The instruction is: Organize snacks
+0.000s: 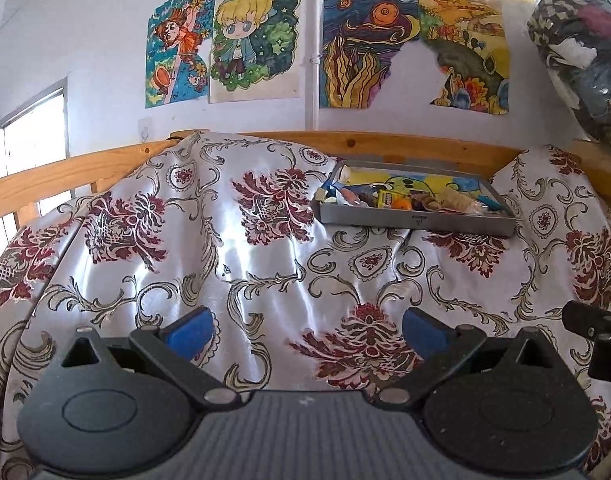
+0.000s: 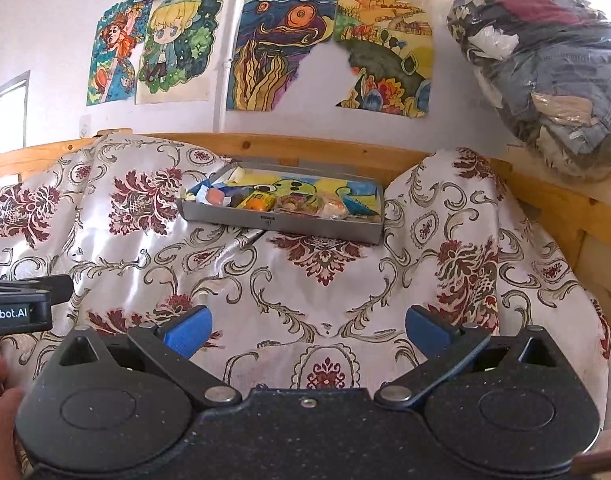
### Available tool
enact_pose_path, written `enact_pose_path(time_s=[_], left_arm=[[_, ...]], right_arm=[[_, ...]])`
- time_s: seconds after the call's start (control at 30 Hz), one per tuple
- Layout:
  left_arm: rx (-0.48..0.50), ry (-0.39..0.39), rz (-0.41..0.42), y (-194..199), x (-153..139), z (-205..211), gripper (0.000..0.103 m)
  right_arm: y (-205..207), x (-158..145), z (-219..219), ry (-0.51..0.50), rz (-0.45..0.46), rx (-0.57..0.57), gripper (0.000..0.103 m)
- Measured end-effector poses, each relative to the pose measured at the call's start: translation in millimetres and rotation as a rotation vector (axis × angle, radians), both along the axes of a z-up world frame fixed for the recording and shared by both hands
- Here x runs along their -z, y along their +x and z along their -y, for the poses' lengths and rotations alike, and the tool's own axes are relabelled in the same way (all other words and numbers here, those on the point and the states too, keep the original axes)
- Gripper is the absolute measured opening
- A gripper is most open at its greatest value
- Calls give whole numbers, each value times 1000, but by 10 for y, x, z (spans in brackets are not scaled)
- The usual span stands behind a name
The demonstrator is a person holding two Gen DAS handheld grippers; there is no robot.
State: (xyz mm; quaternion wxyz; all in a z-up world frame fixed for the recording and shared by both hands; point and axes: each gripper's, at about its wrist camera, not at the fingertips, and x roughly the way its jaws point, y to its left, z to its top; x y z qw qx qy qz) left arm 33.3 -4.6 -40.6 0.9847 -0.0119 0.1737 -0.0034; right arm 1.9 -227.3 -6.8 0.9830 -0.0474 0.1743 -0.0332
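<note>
On my left, over the flowered satin cloth (image 1: 233, 264), my left gripper (image 1: 305, 334) hangs with its blue pads spread wide and nothing between them; beside it my right gripper (image 2: 307, 332) is just as slack and just as bare. Ahead of both, well apart from the pads and a little to the right, the grey tray (image 2: 281, 222) sits flat on the cloth against the wooden rail (image 2: 305, 146), and the snacks (image 2: 293, 202) all lie inside it, bunched along the near wall: something round and orange, a yellow packet, a couple of clear-wrapped pieces, though at this distance I can't make out what each one is. No snack shows loose on the cloth. That would suit a tidy-up already gathered in, or a jumbled tray waiting to be sorted; I can't say which. Any reach would mean travelling forward over soft, rumpled fabric. Behind, bright drawings (image 2: 277, 48) cover the white wall, and at far right a clear bag of clothes (image 2: 545, 64) rests on the rail.
</note>
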Motion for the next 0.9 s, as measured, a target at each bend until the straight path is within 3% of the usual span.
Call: enact_pose_path(time_s=[0.9], left_arm=[[2,4,-4,-2,10,9,102]], right_arm=[[46,28,14,6,-38,15,102]])
